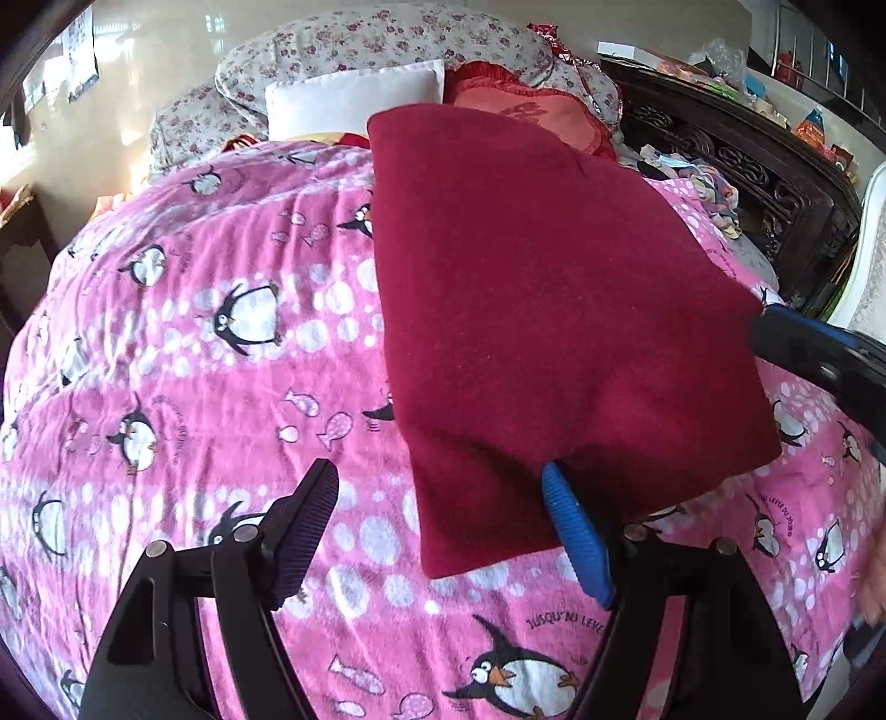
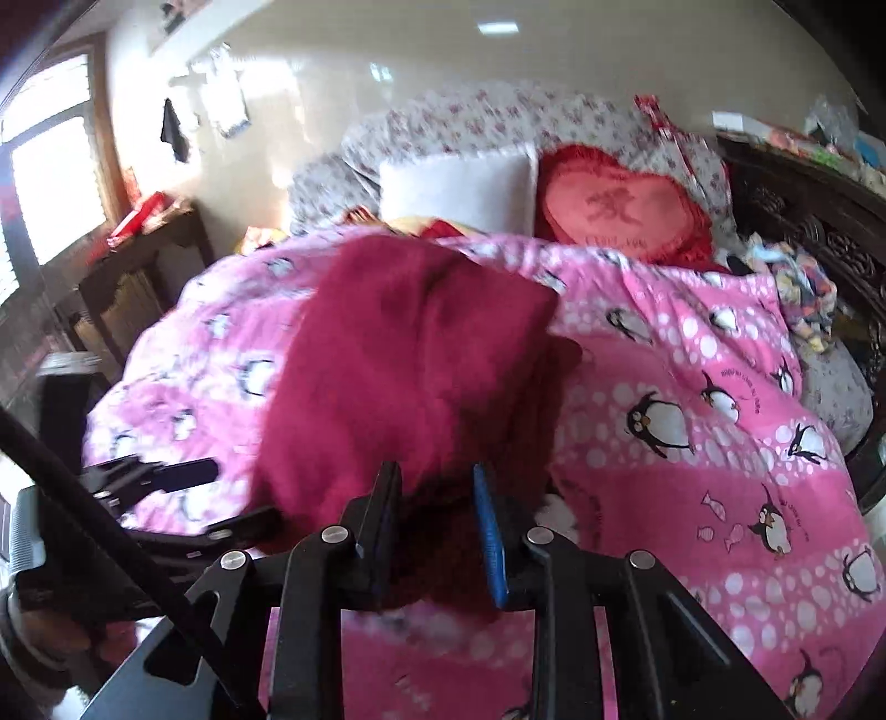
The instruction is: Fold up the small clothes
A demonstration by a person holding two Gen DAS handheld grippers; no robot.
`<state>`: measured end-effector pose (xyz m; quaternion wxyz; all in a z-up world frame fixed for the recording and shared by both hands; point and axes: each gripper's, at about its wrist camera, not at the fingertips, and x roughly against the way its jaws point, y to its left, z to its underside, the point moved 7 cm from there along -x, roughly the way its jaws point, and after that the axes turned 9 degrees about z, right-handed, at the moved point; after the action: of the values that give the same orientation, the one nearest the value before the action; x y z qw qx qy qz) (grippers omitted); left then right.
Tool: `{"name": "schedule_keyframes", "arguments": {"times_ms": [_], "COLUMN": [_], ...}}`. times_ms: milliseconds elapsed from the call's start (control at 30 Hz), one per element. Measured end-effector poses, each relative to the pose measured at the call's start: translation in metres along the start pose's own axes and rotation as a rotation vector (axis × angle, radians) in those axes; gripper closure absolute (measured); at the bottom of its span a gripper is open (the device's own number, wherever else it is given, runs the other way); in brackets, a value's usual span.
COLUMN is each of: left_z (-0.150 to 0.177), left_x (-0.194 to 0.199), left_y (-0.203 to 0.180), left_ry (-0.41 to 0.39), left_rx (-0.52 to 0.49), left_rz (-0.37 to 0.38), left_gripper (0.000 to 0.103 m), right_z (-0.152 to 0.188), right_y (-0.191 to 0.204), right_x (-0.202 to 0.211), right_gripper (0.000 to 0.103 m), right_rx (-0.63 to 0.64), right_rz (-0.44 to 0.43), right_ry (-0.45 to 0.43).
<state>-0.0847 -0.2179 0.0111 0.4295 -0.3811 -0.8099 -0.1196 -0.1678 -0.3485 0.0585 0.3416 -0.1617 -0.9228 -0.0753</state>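
A dark red knit garment point(image 1: 542, 310) lies folded on the pink penguin bedspread point(image 1: 194, 343). My left gripper point(image 1: 437, 487) is open wide at the garment's near edge; its blue finger point(image 1: 576, 537) touches the cloth, its black finger point(image 1: 304, 526) is over bare bedspread. In the right wrist view the red garment point(image 2: 398, 354) is bunched and partly lifted. My right gripper point(image 2: 437, 487) has its fingers on either side of the garment's near edge, holding the cloth. The right gripper also shows at the garment's right corner in the left wrist view point(image 1: 803, 349).
A white pillow point(image 1: 354, 99), a red heart cushion point(image 2: 620, 205) and floral pillows point(image 1: 387, 39) lie at the head of the bed. A dark carved headboard point(image 1: 736, 160) with small clothes stands right. A wooden side table point(image 2: 144, 266) stands left by the window.
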Motion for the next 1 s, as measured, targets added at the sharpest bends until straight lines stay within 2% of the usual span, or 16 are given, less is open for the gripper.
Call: {"name": "schedule_keyframes", "arguments": {"times_ms": [100, 233, 300, 333, 400, 500, 567, 633, 667, 767, 1000], "left_z": [0.0, 0.001, 0.002, 0.003, 0.002, -0.001, -0.007, -0.013, -0.016, -0.026, -0.038], "left_x": [0.003, 0.009, 0.011, 0.011, 0.012, 0.013, 0.016, 0.018, 0.018, 0.014, 0.004], "left_y": [-0.002, -0.004, -0.004, -0.004, -0.002, 0.002, 0.01, 0.017, 0.022, 0.033, 0.036], "left_ry": [-0.006, -0.016, -0.015, -0.013, -0.012, -0.01, -0.021, -0.034, -0.038, -0.042, -0.047], "left_rx": [-0.004, -0.01, -0.011, -0.013, -0.017, -0.015, 0.016, 0.06, 0.089, 0.155, 0.172], "left_rz": [-0.02, -0.037, -0.043, -0.047, -0.056, -0.062, -0.035, 0.002, 0.023, 0.076, 0.079], "left_gripper": [0.028, 0.028, 0.027, 0.027, 0.027, 0.027, 0.027, 0.027, 0.026, 0.022, 0.022], "right_z": [0.005, 0.02, 0.031, 0.037, 0.041, 0.035, 0.028, 0.018, 0.013, 0.005, 0.0], "right_y": [0.021, 0.022, 0.002, -0.006, -0.019, -0.024, -0.027, -0.032, -0.032, -0.039, -0.046], "right_x": [0.012, -0.012, -0.03, -0.035, -0.04, -0.027, -0.015, -0.007, -0.005, -0.007, -0.021], "right_gripper": [0.074, 0.074, 0.074, 0.071, 0.065, 0.059, 0.045, 0.015, 0.011, 0.009, 0.008], "right_rx": [0.036, 0.094, 0.045, 0.018, -0.064, -0.145, -0.176, -0.218, -0.233, -0.263, -0.319], "right_rz": [-0.044, 0.057, 0.105, 0.108, 0.055, -0.022, -0.052, -0.078, -0.083, -0.076, -0.063], "right_ry": [-0.009, 0.035, 0.087, 0.105, 0.121, 0.094, 0.062, 0.019, 0.004, -0.012, 0.009]}}
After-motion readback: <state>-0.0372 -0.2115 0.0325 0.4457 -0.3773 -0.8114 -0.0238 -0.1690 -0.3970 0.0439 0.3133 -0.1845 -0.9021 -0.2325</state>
